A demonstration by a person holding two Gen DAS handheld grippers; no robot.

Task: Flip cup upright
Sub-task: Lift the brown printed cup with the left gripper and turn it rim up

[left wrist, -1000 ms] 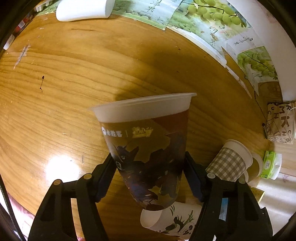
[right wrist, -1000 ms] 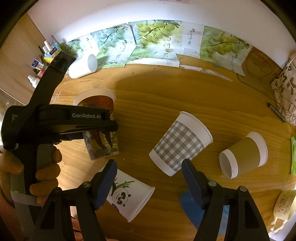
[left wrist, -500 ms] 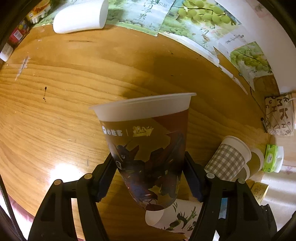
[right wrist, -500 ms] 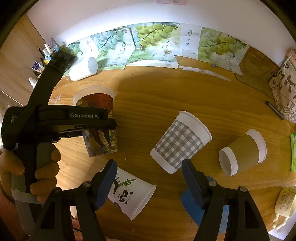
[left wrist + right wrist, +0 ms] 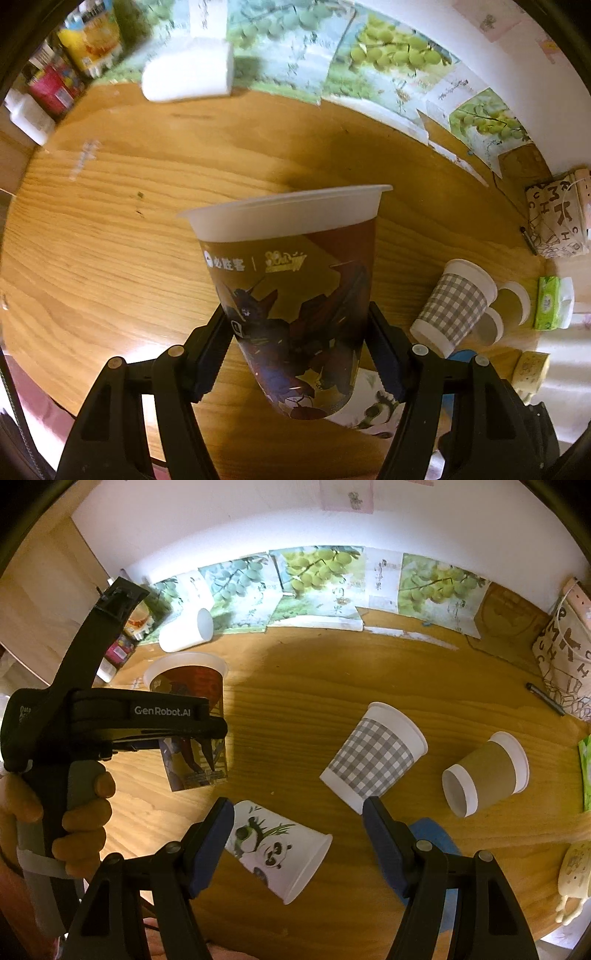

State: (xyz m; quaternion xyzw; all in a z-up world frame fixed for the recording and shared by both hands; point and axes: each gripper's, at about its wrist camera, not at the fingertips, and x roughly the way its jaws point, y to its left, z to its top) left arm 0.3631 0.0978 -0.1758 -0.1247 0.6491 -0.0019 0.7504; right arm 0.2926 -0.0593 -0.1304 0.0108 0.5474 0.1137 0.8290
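Observation:
My left gripper (image 5: 301, 350) is shut on a brown printed cup (image 5: 291, 291) with a white rim, held upright, mouth up, just above the wooden table (image 5: 110, 240). The same cup (image 5: 192, 686) shows in the right wrist view inside the left gripper (image 5: 207, 731). My right gripper (image 5: 297, 834) is open and empty, hovering over a panda cup (image 5: 280, 853) lying on its side. A grey checked cup (image 5: 373, 757) and a brown cup (image 5: 484, 771) also lie on their sides.
A white cup (image 5: 186, 631) lies on its side at the back left by grape posters (image 5: 317, 579). Small bottles (image 5: 55, 81) stand at the far left. A patterned bag (image 5: 565, 675), a pen (image 5: 546, 698) and a green tissue pack (image 5: 548, 306) are at the right.
The left gripper has tilted up and drawn back slightly with the brown cup; more of the back wall and bottles shows. The right gripper has risen a little.

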